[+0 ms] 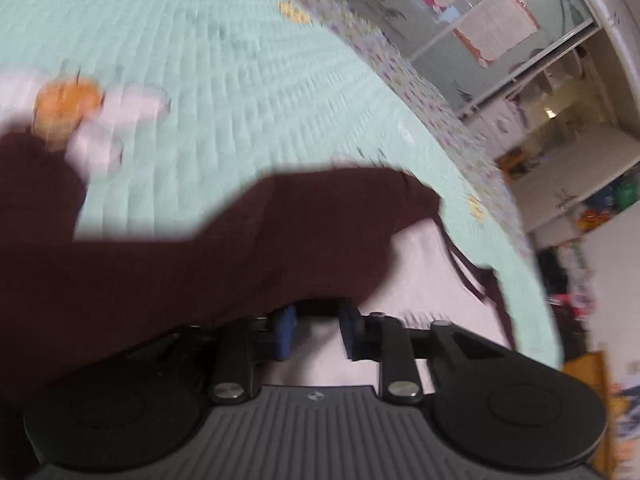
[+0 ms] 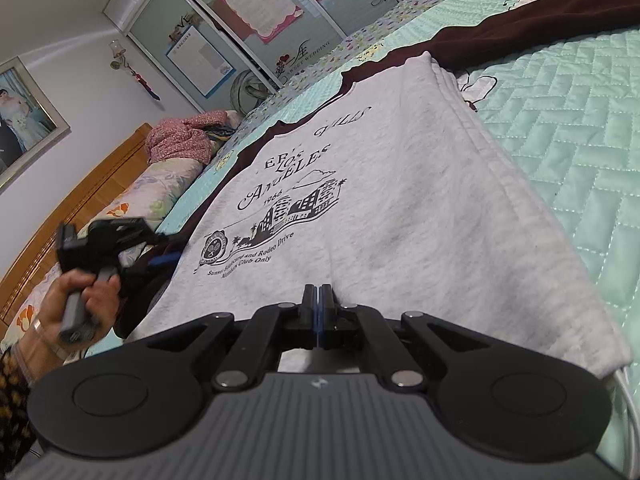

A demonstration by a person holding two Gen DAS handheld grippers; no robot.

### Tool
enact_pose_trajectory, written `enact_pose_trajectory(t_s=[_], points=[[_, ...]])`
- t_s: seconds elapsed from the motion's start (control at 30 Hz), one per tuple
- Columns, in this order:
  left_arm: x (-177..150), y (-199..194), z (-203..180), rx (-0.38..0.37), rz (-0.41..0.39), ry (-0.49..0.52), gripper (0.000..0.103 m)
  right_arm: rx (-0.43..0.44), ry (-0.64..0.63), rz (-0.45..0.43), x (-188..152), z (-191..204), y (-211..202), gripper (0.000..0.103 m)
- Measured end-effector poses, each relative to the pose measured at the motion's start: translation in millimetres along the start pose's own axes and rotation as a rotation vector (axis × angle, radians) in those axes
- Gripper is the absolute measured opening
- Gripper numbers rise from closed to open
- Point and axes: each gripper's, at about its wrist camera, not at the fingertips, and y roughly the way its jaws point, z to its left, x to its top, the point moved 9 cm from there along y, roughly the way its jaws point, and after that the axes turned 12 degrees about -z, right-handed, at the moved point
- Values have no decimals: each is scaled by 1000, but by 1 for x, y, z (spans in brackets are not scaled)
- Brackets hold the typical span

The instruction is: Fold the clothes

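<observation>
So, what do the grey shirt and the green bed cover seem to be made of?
Grey shirt: likely cotton jersey, matte, heathered flecks, stitched hem. Green bed cover: quilted fabric with slight sheen, stitched zigzag pattern; fibre unclear.

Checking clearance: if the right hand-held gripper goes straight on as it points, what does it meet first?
The grey sweatshirt: the shut right hand-held gripper points low along its printed front and seems already at the cloth, though depth is unclear.
</observation>
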Motion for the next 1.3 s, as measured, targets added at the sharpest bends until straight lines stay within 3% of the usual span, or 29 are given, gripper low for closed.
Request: enact_pose_trajectory(t_s=[0.03, 0.17, 0.3, 0.37, 0.4, 0.53, 0.6, 0.67, 0.73, 0.87, 0.97, 1.03, 1.1, 1.2, 1.3], points=[[11, 7, 2, 31, -31, 26, 2, 0, -1, -1, 0, 0, 0, 0], [59, 45, 22, 209, -118, 162, 0, 2, -3, -5, -1, 1, -1, 0], [101, 65, 55, 305, -125, 140, 0, 4, -1, -8, -1, 0, -1, 0], [109, 53, 52, 231, -142, 39, 0, 7, 3, -9, -1, 0, 0, 0], [108, 46, 40, 167, -140, 44, 0, 9, 6, -9, -1, 0, 0, 0], [56, 8, -14, -133, 3, 74, 5, 11, 8, -10, -1, 0, 0, 0], [29, -15, -20, -163, 40, 42, 7, 10, 8, -10, -1, 1, 0, 0], [6, -35, -21, -187, 71, -17, 23, 10, 7, -9, -1, 1, 0, 0], [-12, -46, -22, -211, 100, -57, 24, 10, 6, -9, -1, 1, 0, 0], [-22, -57, -15, -155, 32, -25, 25, 11, 7, -9, -1, 0, 0, 0], [-15, -42, 12, -22, 1, -51, 24, 12, 7, -9, -1, 1, 0, 0], [-11, -30, 32, 44, -1, -117, 10, 12, 7, -9, -1, 1, 0, 0], [-2, -20, 37, 59, -34, -118, 9, 12, 8, -10, -1, 1, 0, 0], [22, 2, 37, 90, -113, -53, 8, 13, 9, -11, -1, 0, 0, 0], [70, 30, 43, 200, -248, 68, 1, 13, 9, -11, -1, 0, -1, 0]])
